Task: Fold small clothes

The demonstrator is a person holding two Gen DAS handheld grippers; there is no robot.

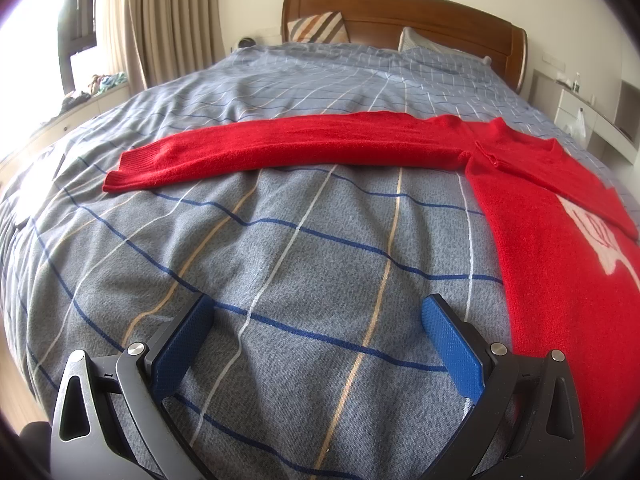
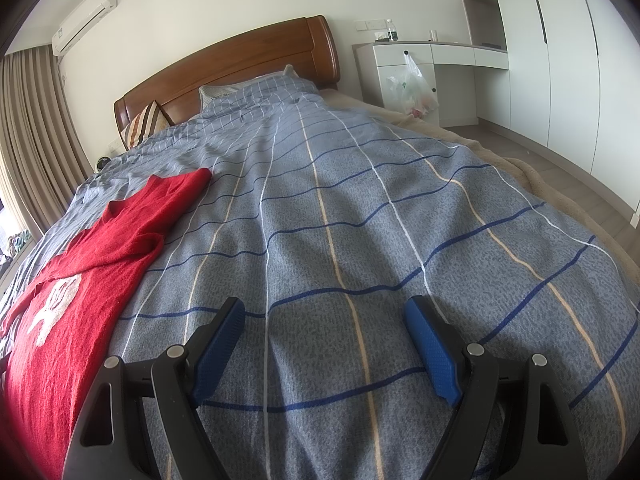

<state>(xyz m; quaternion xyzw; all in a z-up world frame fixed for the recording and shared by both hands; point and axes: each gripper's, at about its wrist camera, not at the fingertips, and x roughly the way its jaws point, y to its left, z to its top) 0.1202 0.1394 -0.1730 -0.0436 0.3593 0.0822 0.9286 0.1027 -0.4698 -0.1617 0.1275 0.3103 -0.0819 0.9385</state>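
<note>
A red sweater point(image 1: 552, 216) lies flat on the bed, its body running down toward the foot with a white figure point(image 1: 600, 240) knitted on the front. One sleeve point(image 1: 288, 148) stretches straight out across the blue-grey checked quilt point(image 1: 304, 240); the other sleeve point(image 2: 132, 240) is folded in over the chest. The left gripper point(image 1: 318, 312) hovers over bare quilt just beside the sweater's edge, its blue pads point(image 1: 452, 344) spread wide with nothing between them. The right gripper point(image 2: 324, 312) hangs over the quilt on the sweater's other side, a little apart from it, fingers equally wide and empty. Beyond, a striped cushion point(image 1: 320, 26) and a pillow point(image 2: 224, 94) lean at the wooden headboard point(image 1: 404, 12). Beige curtains point(image 1: 160, 16) hang by the window, and a plastic bag point(image 2: 412, 88) dangles from a white desk point(image 2: 432, 54) beside tall wardrobes point(image 2: 560, 52).
</note>
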